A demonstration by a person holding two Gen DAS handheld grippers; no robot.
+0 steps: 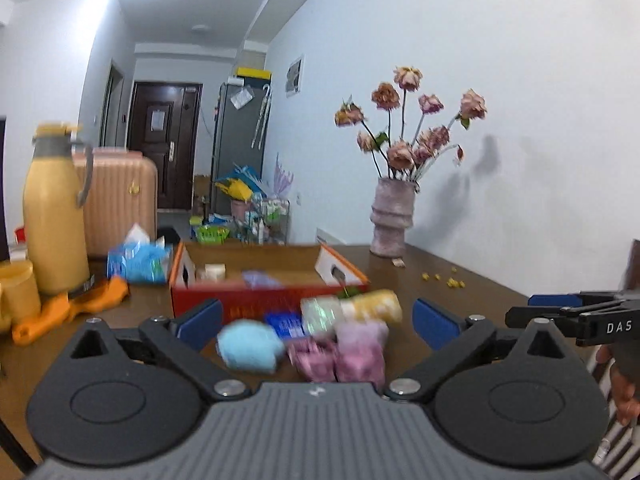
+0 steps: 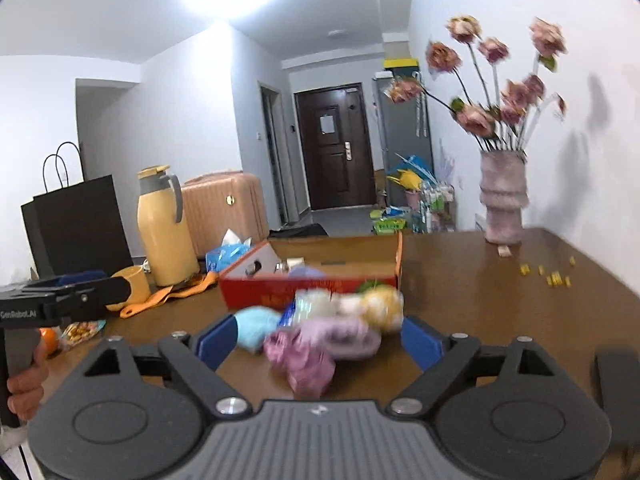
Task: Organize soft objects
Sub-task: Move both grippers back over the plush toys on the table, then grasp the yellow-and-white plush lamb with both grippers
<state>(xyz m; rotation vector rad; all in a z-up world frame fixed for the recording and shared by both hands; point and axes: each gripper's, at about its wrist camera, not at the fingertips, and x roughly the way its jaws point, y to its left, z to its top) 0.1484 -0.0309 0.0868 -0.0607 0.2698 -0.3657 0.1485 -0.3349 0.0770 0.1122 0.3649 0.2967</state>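
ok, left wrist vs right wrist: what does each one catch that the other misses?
Left wrist only: the right tool, seen side-on at the right edge, and a small framed picture on the wall.

Right wrist only: the left tool at the left edge, a black paper bag and a snack packet below the tool.

Both: the blurred heap of soft objects on the table in front of the orange box, the yellow flask, pink suitcase and vase of flowers.
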